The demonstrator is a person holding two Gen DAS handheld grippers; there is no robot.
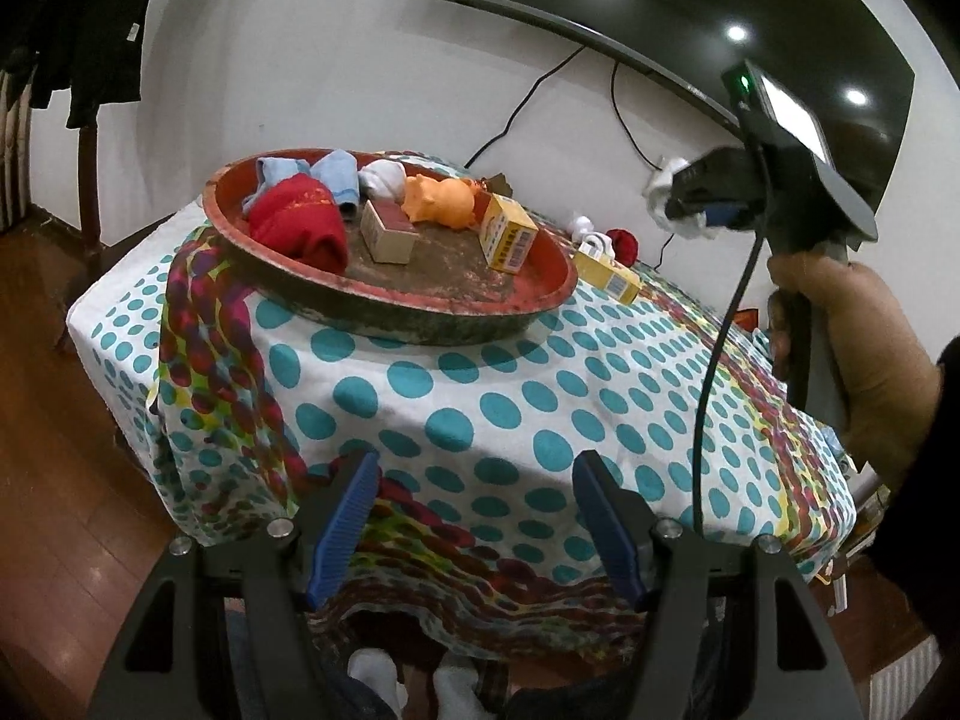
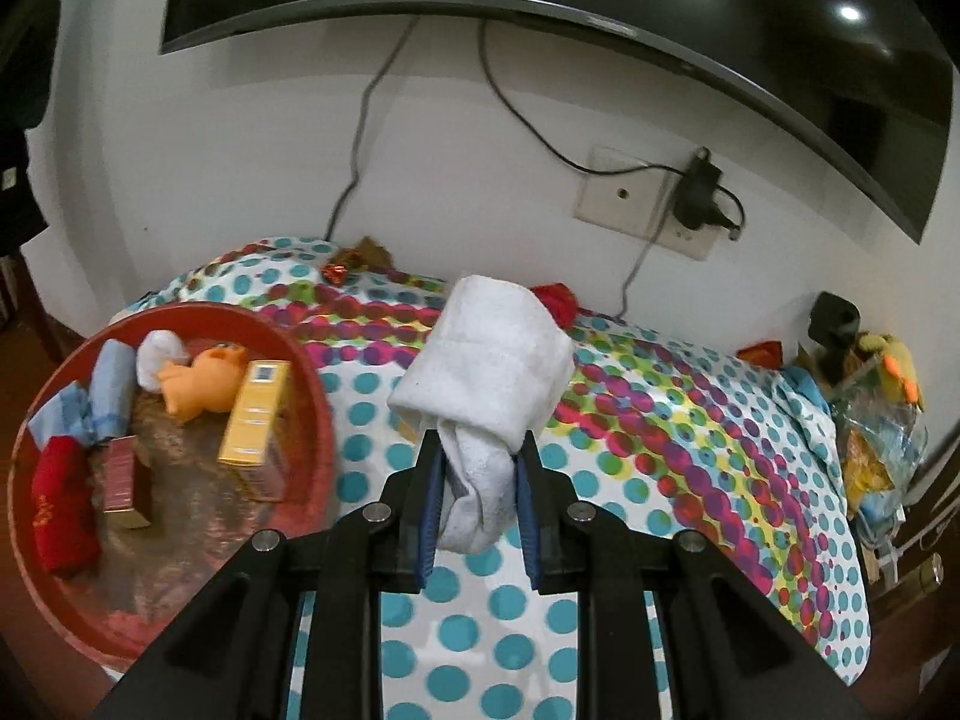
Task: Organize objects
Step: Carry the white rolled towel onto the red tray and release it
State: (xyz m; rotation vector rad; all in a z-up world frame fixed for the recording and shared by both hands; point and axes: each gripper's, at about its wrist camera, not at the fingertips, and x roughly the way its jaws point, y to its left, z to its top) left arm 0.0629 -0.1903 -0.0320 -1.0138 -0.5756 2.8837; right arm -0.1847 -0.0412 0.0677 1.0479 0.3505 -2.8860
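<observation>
The right gripper (image 2: 478, 468) is clamping a soft, light rolled white sock (image 2: 483, 360) at its loose end — likely floppy; the left gripper (image 1: 474, 516) is gaping, empty.

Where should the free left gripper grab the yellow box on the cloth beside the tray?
Grip the yellow box across its long narrow sides, coming from above. It lies flat beyond the tray rim, clear of neighbours, and the open left gripper likely spans that width.
</observation>
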